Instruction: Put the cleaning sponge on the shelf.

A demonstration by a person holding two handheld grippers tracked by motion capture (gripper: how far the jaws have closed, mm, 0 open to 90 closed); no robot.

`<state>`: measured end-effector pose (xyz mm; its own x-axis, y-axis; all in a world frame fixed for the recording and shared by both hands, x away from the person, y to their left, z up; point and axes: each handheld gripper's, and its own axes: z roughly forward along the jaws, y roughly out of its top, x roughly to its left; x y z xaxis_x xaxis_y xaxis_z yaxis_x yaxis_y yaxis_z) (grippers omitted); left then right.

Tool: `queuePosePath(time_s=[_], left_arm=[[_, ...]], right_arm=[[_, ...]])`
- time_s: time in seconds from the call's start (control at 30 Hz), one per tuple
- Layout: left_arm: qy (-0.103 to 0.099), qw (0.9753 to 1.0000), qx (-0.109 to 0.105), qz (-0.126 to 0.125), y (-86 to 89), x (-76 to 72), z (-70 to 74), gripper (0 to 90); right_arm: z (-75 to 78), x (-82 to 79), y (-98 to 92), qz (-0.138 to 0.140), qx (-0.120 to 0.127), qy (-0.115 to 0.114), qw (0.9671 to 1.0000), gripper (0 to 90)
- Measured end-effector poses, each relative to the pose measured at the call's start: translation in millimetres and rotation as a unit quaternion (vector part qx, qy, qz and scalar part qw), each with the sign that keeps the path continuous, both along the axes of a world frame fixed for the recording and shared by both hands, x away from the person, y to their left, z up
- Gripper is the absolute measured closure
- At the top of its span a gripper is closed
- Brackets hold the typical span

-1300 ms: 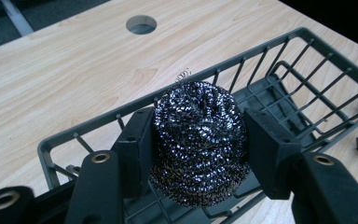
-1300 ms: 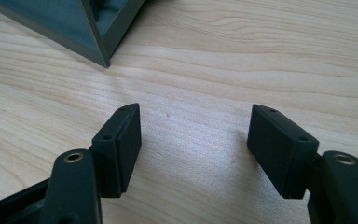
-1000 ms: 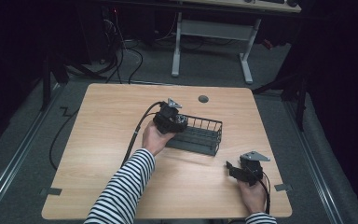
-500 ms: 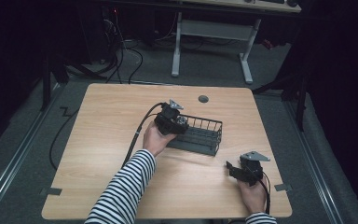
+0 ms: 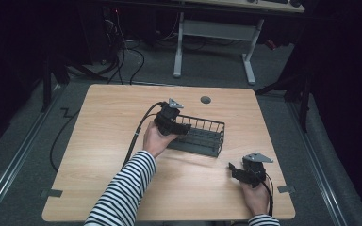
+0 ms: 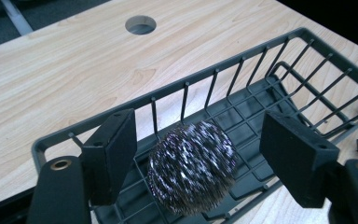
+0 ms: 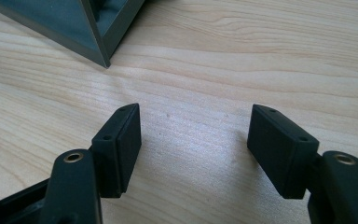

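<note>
A dark wire basket (image 5: 202, 136) sits mid-table on the wooden top. My left gripper (image 5: 179, 128) hovers over the basket's left end with its jaws wide apart. Between them, in the left gripper view, a steel-wool scouring ball (image 6: 191, 168) lies in the basket (image 6: 270, 88), and neither pad touches it. My right gripper (image 5: 238, 172) rests low near the front right of the table, open, with bare wood between its jaws (image 7: 193, 135). A corner of the basket (image 7: 93, 32) shows at the top left of the right gripper view.
A round cable hole (image 5: 205, 100) lies in the table behind the basket. The left gripper's cable (image 5: 139, 132) trails off to the left. A metal desk frame (image 5: 217, 33) stands beyond the table. Dark floor surrounds the table on all sides.
</note>
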<state>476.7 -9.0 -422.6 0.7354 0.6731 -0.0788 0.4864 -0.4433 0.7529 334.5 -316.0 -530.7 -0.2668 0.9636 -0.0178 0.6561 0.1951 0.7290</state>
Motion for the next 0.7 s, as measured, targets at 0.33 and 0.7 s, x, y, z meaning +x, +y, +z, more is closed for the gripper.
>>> queuePosePath(time_s=[0.33,0.7], left_arm=[[-0.015,0.9999,-0.001,-0.004,8.7,-8.3,13.8,28.2],[-0.018,0.9996,-0.020,0.004,24.0,-12.6,28.4,28.4]], right_arm=[[0.0,-0.1,0.2,0.000,-0.001,0.000,1.0000,35.1],[0.0,-0.1,0.2,0.000,-0.001,0.000,1.0000,35.1]])
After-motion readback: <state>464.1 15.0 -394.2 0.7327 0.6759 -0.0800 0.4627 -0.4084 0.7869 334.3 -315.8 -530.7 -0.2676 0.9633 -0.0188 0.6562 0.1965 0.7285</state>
